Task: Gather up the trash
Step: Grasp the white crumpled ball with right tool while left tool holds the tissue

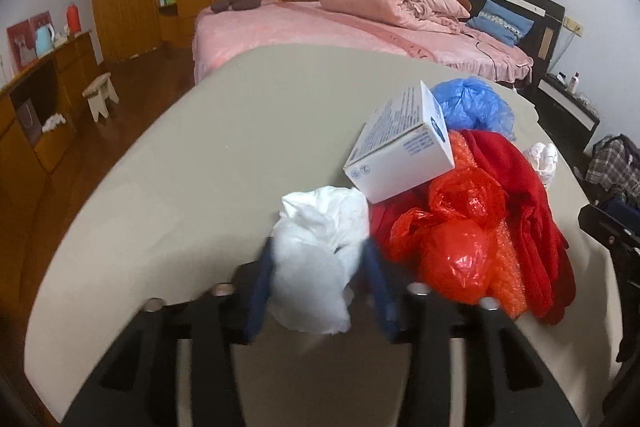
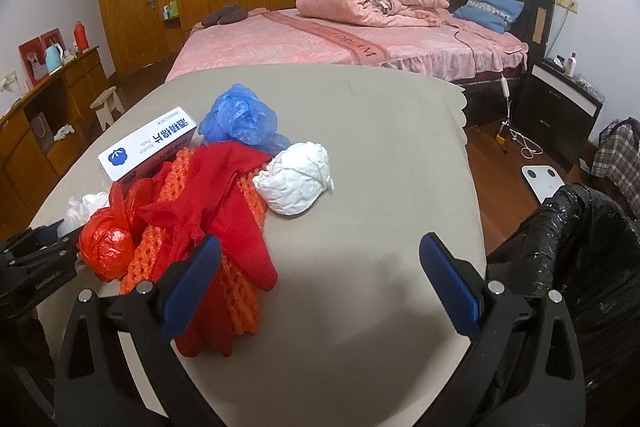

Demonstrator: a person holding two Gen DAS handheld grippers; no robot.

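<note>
**White bag between the left jaws, right gripper wide over bare cloth**

The left gripper (image 1: 320,251) sits low over the table (image 1: 200,147) with a crumpled white bag (image 1: 316,255) between its blue fingers (image 1: 260,291). The fingers are blurred and stand close at either side of the bag; whether they press on it I cannot tell. The bag lies on the cloth at the near left edge of the trash pile.

Just right of it is a red bag (image 1: 452,239), knotted into lumps, lying against orange netting (image 1: 508,267) and a red cloth (image 1: 528,203). A white box (image 1: 400,151) leans on top of the pile, tilted, with a blue bag (image 1: 472,103) behind it.

The right gripper (image 2: 320,279) has its jaws wide apart with nothing between them. Its left finger (image 2: 192,283) is over the edge of the red cloth and netting. A white paper ball (image 2: 296,183) lies ahead of it, touching the pile's right side. A black-lined bin (image 2: 572,247) stands beside the table at the right.
</note>
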